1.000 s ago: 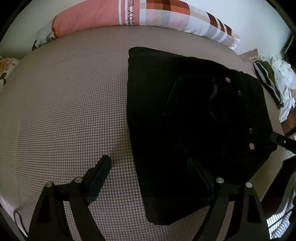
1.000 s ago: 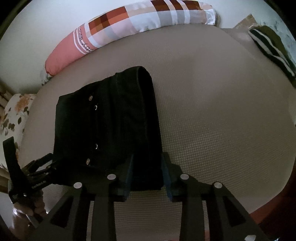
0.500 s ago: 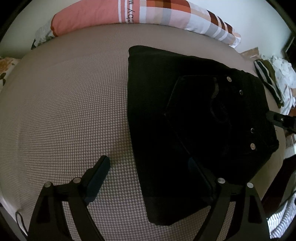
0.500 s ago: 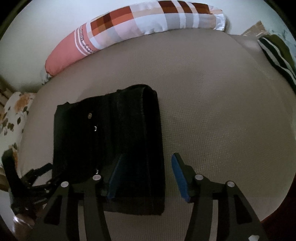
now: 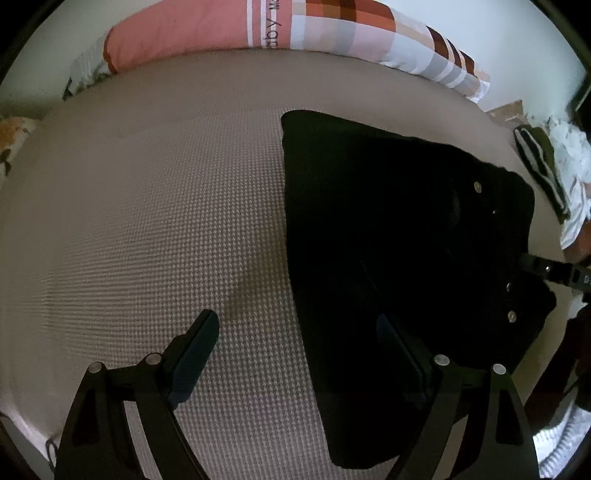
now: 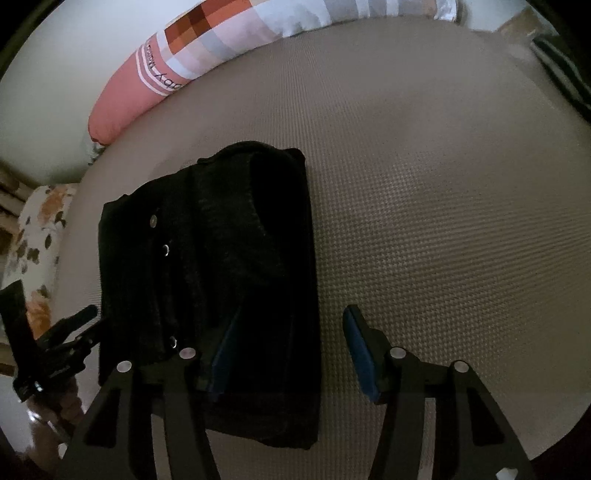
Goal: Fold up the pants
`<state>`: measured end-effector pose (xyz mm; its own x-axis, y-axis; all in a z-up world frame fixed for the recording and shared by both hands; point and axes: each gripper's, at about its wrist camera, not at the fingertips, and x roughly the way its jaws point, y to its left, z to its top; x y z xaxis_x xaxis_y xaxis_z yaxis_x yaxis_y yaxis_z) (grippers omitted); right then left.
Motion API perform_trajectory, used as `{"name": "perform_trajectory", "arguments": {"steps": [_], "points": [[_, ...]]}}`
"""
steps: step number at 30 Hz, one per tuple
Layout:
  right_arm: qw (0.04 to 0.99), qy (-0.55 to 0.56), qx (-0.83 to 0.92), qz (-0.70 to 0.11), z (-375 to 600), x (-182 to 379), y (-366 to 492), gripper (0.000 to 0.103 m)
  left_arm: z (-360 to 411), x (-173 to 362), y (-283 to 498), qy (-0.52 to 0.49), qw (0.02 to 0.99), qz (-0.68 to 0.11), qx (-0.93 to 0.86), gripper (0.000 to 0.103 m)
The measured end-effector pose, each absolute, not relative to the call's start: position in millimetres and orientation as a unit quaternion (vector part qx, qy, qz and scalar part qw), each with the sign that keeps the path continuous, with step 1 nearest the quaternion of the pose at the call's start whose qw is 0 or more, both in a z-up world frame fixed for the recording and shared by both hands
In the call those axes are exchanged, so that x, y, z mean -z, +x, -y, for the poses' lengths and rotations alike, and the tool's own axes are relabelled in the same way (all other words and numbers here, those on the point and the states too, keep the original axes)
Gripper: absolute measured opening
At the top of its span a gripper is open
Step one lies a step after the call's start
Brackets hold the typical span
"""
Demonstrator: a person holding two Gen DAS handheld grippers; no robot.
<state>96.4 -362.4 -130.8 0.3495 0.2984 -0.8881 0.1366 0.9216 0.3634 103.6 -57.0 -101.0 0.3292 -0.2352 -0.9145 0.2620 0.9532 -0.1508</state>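
Note:
Black pants (image 5: 388, 236) lie folded into a compact rectangle on the bed, metal rivets showing; they also show in the right wrist view (image 6: 221, 266). My left gripper (image 5: 295, 350) is open, its right finger over the pants' near edge, its left finger over bare sheet. My right gripper (image 6: 291, 350) is open and holds nothing, its left finger over the pants' near end, its right finger over the sheet. The right gripper's tip shows at the pants' right edge in the left wrist view (image 5: 546, 267). The left gripper shows at the left edge of the right wrist view (image 6: 55, 343).
The bed has a beige houndstooth sheet (image 5: 147, 221). A long pink and checked bolster pillow (image 5: 280, 33) lies along the far wall. A floral pillow (image 6: 37, 236) sits at the bed's left side. Striped and white clothes (image 5: 546, 173) lie at the right.
My right gripper let go of the pants' edge, opened wide and pulled back. My left gripper stayed open and shifted slightly left.

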Motion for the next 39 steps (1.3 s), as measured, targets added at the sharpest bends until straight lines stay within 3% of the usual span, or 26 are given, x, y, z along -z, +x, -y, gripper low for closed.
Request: {"name": "perform_trajectory", "arguments": {"steps": [19, 31, 33, 35, 37, 39], "points": [[0.719, 0.303, -0.231, -0.581, 396.2, 154.0, 121.3, 0.057, 46.8, 104.6, 147.3, -0.112, 0.731, -0.606, 0.293, 0.085], [0.689, 0.344, -0.288, -0.569, 404.8, 168.9, 136.1, 0.05, 45.1, 108.1, 162.7, -0.152, 0.705, -0.606, 0.336, 0.083], [0.685, 0.351, -0.3, -0.564, 403.2, 172.4, 138.4, 0.048, 48.8, 109.0, 163.0, -0.152, 0.708, -0.598, 0.342, 0.081], [0.684, 0.363, -0.298, -0.558, 400.8, 177.1, 143.2, 0.039, 50.0, 109.6, 163.2, -0.158, 0.72, -0.585, 0.339, 0.074], [0.689, 0.37, -0.292, -0.551, 395.8, 178.0, 145.0, 0.036, 49.1, 111.7, 164.3, -0.159, 0.731, -0.578, 0.325, 0.061], [0.697, 0.373, -0.276, -0.547, 391.8, 176.1, 142.4, 0.035, 45.8, 115.5, 168.6, -0.168, 0.733, -0.58, 0.312, 0.041]]}}
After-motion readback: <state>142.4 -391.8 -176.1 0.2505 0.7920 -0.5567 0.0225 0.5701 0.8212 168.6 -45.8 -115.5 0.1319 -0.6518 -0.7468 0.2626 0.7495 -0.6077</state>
